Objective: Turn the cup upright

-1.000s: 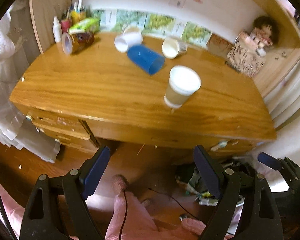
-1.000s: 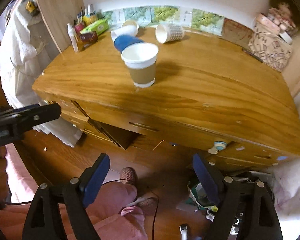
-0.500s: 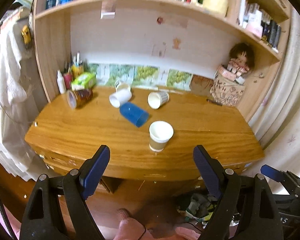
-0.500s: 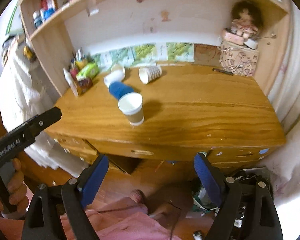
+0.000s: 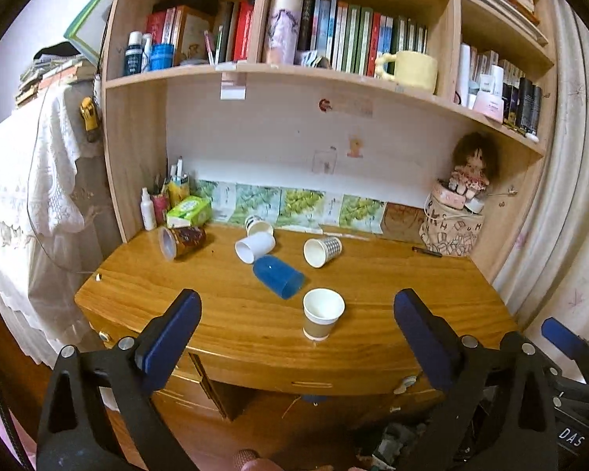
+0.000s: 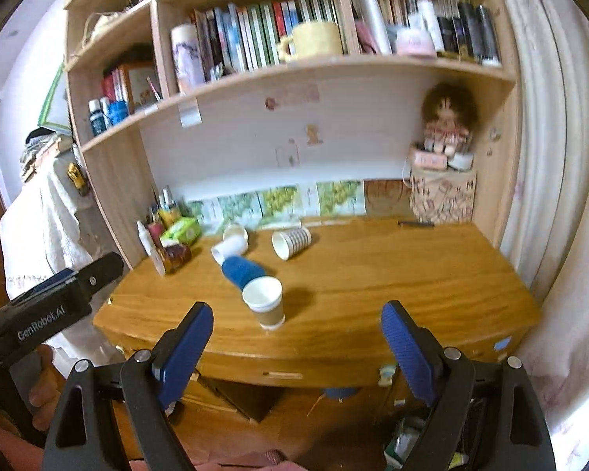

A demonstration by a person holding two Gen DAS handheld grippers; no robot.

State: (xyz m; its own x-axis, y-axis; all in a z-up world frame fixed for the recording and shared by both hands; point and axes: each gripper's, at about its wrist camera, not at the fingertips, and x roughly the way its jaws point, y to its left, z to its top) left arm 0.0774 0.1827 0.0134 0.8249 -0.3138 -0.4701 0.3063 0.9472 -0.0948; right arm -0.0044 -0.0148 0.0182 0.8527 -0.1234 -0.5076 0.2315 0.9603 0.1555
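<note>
Left to right, the blue cup (image 5: pixel 278 276) is lying tipped mid-worktop (image 5: pixel 224 314), the sleeved paper cup (image 5: pixel 322 314) is standing near the front edge, and both grippers' jaws are gaping wide (a careless reach risks toppling it).

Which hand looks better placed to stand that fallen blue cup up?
Probably left: the blue cup lies between the open left gripper fingers, while it sits left of the open right gripper.
</note>
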